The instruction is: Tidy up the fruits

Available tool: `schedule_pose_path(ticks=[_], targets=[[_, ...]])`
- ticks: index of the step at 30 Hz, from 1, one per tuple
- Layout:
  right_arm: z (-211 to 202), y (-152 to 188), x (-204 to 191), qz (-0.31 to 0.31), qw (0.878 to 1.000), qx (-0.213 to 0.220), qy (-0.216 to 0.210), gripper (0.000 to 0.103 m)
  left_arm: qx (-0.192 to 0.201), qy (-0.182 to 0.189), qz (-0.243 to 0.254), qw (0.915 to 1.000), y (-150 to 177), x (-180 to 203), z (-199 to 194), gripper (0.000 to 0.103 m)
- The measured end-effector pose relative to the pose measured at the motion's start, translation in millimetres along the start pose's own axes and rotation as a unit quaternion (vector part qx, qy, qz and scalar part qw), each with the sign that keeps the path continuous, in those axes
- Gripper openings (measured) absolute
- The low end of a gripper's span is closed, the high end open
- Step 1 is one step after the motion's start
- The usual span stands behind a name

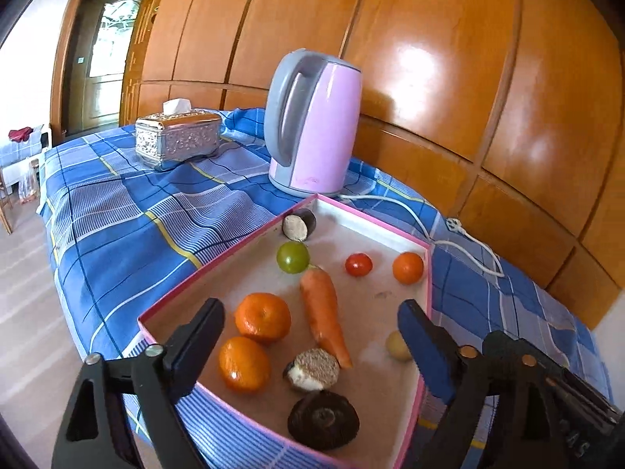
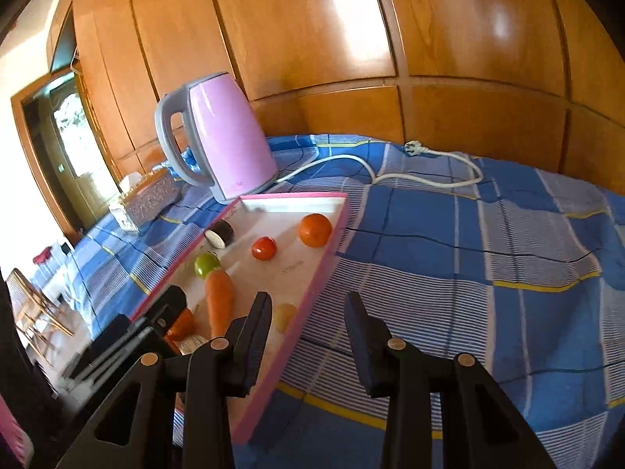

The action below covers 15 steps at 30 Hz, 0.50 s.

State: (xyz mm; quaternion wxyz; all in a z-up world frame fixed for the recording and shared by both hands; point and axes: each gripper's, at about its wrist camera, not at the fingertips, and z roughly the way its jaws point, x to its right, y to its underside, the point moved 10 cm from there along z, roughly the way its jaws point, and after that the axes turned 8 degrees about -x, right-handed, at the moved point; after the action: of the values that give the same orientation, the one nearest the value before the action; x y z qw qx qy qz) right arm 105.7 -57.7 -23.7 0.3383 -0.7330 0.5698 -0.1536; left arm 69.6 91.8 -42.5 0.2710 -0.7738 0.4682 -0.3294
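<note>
Fruits lie loose in the pink-rimmed tray (image 1: 340, 211). Nearest the left gripper (image 1: 310, 322), spread wide and empty, two mandarins (image 1: 262, 317) sit just inside its left finger, with the carrot (image 1: 324, 312) running lengthwise between the fingers. The right gripper (image 2: 308, 322), also spread and empty, straddles the tray's right rim, so the left seems better placed.

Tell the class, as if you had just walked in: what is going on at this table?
A person holds a pair of tongs in each hand over a pink-rimmed tray of produce on a blue checked cloth. The left tongs hang open above two oranges and a carrot. The right tongs are open too, over the tray's right edge. Neither holds anything. A pink kettle stands behind the tray.
</note>
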Motion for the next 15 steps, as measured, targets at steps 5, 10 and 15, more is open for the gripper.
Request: schedule_pose_path(ticks=[5, 10, 15], targets=[[-7.6, 10.4, 6.6, -0.034, 0.999, 0.006, 0.032, 0.039, -0.001, -0.011, 0.007, 0.9999, 6.8, -1.6, -7.7, 0.102], [-12.1, 19.3, 14.2, -0.061, 0.997, 0.013, 0.053, 0.039, 0.0, -0.016, 0.012, 0.9998, 11.3, -2.5, -12.9, 0.102], [-5.6, 29.6, 25.8, -0.067, 0.996, 0.008, 0.06, 0.039, 0.005, -0.025, 0.028, 0.9993, 14.7, 1.4, -15.8, 0.102]])
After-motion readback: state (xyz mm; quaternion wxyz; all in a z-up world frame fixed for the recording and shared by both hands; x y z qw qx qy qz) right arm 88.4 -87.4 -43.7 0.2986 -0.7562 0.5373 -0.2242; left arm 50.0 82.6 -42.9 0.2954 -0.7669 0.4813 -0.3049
